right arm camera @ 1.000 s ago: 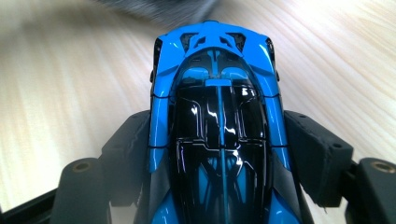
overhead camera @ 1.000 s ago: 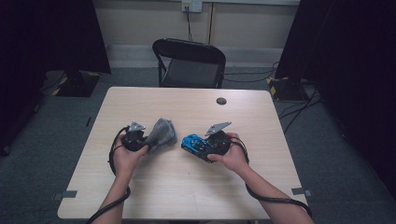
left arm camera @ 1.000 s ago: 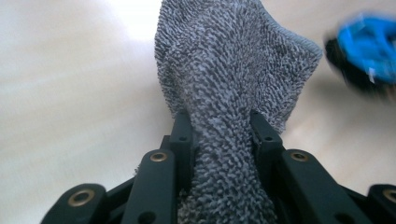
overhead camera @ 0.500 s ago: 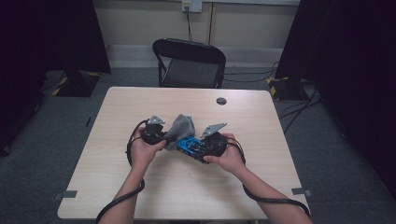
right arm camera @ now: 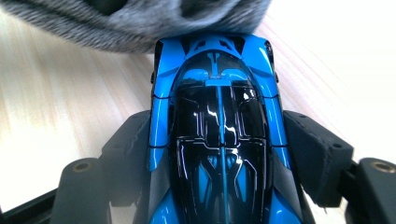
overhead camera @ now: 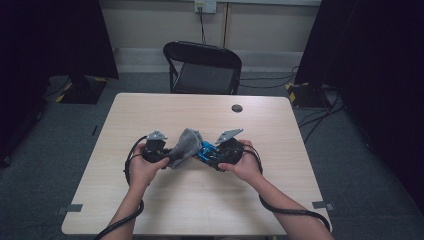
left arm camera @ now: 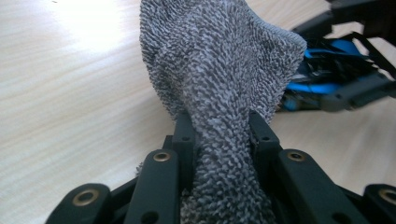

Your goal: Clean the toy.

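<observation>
A grey terry cloth (overhead camera: 184, 146) is pinched in my left gripper (overhead camera: 167, 155), which is shut on it; the cloth (left arm camera: 219, 88) bunches up between the jaws and rises in front of them. My right gripper (overhead camera: 206, 154) is shut on a blue and black toy car (overhead camera: 205, 150), gripped by its sides. The car's (right arm camera: 217, 126) nose points away from me, and the cloth (right arm camera: 135, 21) lies against that end. Both grippers meet over the middle of the table (overhead camera: 150, 112), with the cloth touching the car.
A small black round thing (overhead camera: 237, 108) sits on the table toward the far right. A black folding chair (overhead camera: 202, 67) stands behind the far edge. Cables trail from both grippers toward the near edge.
My left gripper has carried the cloth to the right until it meets the toy car. The right gripper with the car has stayed nearly where it was.
</observation>
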A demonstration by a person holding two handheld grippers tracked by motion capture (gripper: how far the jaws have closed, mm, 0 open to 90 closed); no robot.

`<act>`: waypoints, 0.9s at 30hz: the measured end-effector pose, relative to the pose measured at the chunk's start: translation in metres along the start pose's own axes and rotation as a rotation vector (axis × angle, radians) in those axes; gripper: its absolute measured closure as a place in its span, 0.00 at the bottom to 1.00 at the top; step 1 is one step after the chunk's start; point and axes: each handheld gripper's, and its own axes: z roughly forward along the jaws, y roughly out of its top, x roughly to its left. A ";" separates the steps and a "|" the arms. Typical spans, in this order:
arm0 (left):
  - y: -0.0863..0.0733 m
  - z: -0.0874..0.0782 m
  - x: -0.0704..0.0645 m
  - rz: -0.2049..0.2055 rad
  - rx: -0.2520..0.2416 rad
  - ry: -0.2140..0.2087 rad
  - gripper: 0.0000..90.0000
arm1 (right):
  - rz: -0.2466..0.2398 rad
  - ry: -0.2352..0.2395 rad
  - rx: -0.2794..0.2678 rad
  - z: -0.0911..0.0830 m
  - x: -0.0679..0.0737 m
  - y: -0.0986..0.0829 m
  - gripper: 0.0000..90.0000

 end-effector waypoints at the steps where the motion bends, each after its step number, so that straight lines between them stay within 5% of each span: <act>1: -0.001 0.000 -0.001 -0.003 -0.003 -0.008 0.78 | 0.004 -0.003 -0.001 0.000 -0.001 0.000 0.32; 15: -0.009 -0.001 -0.015 -0.005 0.012 -0.088 0.78 | 0.055 -0.041 -0.004 -0.001 -0.017 -0.001 0.32; 22: 0.001 -0.026 0.012 -0.018 -0.030 0.038 0.78 | 0.055 -0.034 -0.016 -0.007 -0.019 -0.004 0.31; 27: 0.016 -0.028 0.023 -0.017 -0.050 0.112 0.78 | 0.038 -0.007 -0.027 -0.009 -0.011 -0.001 0.31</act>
